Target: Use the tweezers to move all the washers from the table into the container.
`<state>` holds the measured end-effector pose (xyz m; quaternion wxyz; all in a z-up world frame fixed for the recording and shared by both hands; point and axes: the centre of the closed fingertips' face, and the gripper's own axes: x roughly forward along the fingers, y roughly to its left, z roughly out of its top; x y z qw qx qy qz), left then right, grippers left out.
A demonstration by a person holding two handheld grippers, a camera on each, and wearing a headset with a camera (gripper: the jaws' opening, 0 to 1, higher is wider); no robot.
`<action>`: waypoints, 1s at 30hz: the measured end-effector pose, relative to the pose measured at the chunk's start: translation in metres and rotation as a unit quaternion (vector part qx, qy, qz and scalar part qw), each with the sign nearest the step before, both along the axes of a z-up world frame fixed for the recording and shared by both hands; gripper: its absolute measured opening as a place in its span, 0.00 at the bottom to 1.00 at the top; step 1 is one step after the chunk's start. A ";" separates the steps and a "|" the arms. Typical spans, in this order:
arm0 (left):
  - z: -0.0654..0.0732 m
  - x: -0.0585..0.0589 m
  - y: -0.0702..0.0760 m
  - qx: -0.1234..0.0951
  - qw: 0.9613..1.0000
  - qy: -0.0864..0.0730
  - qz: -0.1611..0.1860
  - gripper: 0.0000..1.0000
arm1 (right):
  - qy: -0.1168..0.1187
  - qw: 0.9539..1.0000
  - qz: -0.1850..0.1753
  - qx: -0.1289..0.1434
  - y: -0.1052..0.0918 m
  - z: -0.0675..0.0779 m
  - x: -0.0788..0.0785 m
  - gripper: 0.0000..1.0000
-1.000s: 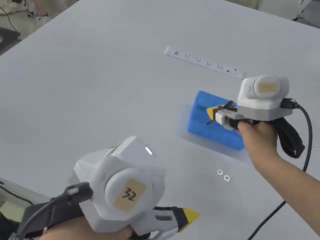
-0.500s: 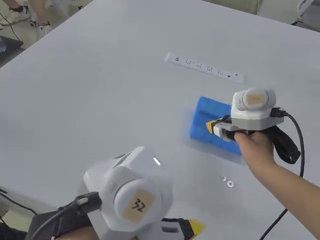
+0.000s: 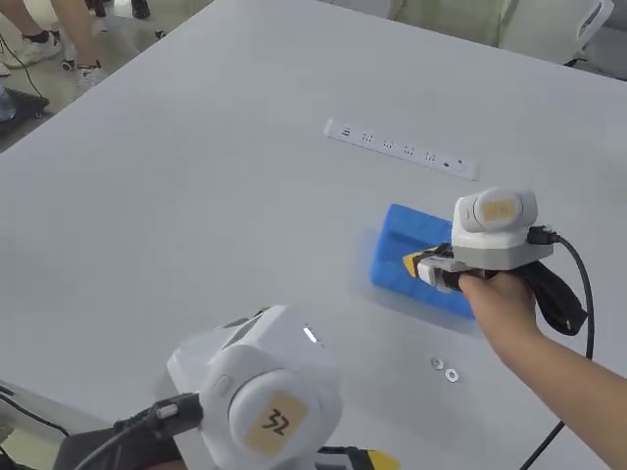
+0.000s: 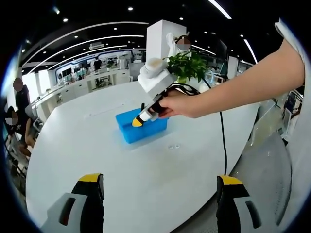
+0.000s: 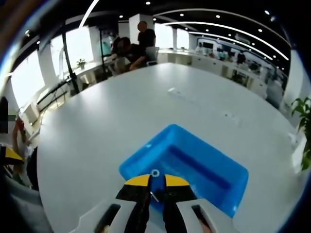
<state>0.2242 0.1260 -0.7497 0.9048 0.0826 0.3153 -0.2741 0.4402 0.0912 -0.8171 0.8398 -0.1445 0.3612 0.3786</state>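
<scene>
A blue rectangular container point(image 3: 400, 243) lies on the white table. My right gripper point(image 3: 418, 265) hovers over the container's near edge, shut on thin tweezers point(image 5: 154, 195). A small washer point(image 5: 155, 173) sits at the tweezer tips, above the container point(image 5: 204, 172). Two washers point(image 3: 445, 369) lie on the table in front of the container, below the hand. My left gripper point(image 4: 158, 196) is held low and near, jaws wide apart with nothing between them; its white body point(image 3: 260, 397) is at the bottom of the head view.
A white power strip point(image 3: 402, 149) lies beyond the container. The table's near edge point(image 3: 39, 397) runs at the lower left. People stand and sit past the table's far side point(image 5: 131, 46). A cable trails from the right gripper point(image 3: 588, 294).
The head camera has shifted, so everything sits a little lower in the picture. My right gripper stays over the container with the tweezers. My left gripper stays low and open.
</scene>
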 end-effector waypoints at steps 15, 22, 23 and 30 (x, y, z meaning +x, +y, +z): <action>-0.001 -0.003 0.002 0.006 1.000 -0.002 -0.001 0.99 | -0.034 0.997 -0.027 0.059 -0.009 0.049 0.004 0.05; -0.001 -0.004 -0.001 0.007 1.000 -0.004 -0.008 0.99 | -0.077 0.991 -0.045 0.097 -0.026 0.091 0.001 0.05; -0.001 -0.004 -0.001 0.007 1.000 -0.004 -0.008 0.99 | -0.081 0.990 -0.047 0.103 -0.028 0.097 -0.001 0.05; -0.002 -0.003 0.004 0.012 1.000 -0.003 -0.006 0.99 | -0.100 0.984 -0.069 0.128 -0.048 0.121 -0.019 0.05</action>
